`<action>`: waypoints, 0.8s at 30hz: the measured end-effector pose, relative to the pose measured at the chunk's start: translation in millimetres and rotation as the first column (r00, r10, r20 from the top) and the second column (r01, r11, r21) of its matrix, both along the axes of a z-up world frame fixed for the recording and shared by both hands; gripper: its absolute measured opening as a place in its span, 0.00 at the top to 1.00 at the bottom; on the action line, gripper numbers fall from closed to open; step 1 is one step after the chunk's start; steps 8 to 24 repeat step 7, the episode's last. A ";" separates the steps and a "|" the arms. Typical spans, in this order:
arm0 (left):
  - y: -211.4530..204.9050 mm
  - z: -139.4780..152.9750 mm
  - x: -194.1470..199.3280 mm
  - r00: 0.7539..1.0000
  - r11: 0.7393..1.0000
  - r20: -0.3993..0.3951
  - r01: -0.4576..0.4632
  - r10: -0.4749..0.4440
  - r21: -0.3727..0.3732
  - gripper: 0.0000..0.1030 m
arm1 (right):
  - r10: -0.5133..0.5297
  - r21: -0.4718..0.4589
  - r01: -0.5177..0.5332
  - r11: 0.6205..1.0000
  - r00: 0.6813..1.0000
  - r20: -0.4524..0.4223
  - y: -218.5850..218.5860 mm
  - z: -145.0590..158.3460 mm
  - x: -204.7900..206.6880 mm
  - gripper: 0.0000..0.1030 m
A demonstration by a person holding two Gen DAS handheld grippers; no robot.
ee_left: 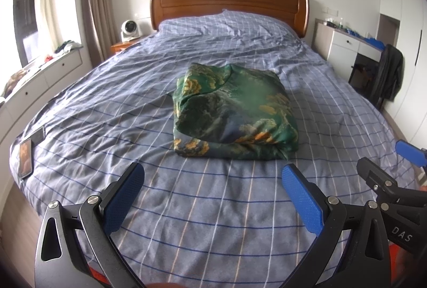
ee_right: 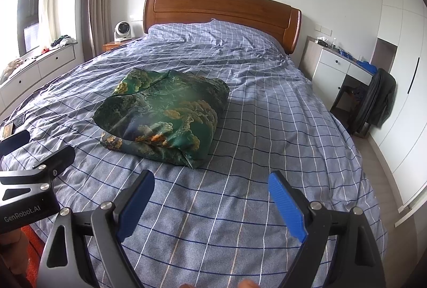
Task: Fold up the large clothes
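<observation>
A folded garment of glossy green fabric, printed with gold and orange blooms and a dark blue patch, lies as a puffy, rounded rectangle near the middle of the bed. In the left wrist view it sits at about 12 o'clock from the left gripper; in the right wrist view it lies toward 11 o'clock of the right gripper. Its lower edge shows stacked layers; what the garment is cannot be made out.

The bed wears a soft, wrinkled grey-blue cover with a grid of white, navy and tan lines. Behind it stands a curved, polished wooden headboard.

Both grippers have black metal arms and textured blue pads, with the jaws spread wide over bare bedcover, nothing between them. Each is cut off by the lower frame edge.

At 9 o'clock in the left wrist view, two flat dark rectangles, seemingly phones, lie at the bed's edge. A dark jacket drapes over a chair at 3 o'clock, mostly hiding it.
</observation>
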State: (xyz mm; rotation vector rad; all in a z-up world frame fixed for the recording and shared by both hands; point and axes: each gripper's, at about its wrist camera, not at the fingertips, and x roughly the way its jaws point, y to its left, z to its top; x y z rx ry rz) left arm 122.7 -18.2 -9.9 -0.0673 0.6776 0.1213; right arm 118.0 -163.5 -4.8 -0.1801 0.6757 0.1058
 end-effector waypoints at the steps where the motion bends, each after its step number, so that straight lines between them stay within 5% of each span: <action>1: -0.3 0.0 -0.2 1.000 1.000 0.001 0.000 0.000 -0.001 0.00 | -0.001 0.000 0.001 1.000 1.000 -0.001 -0.6 -0.2 0.2 0.14; 24: -3.9 -0.2 0.4 1.000 1.000 0.010 0.001 -0.001 0.006 0.00 | -0.006 0.005 0.006 1.000 1.000 -0.009 -2.7 -2.2 3.9 0.14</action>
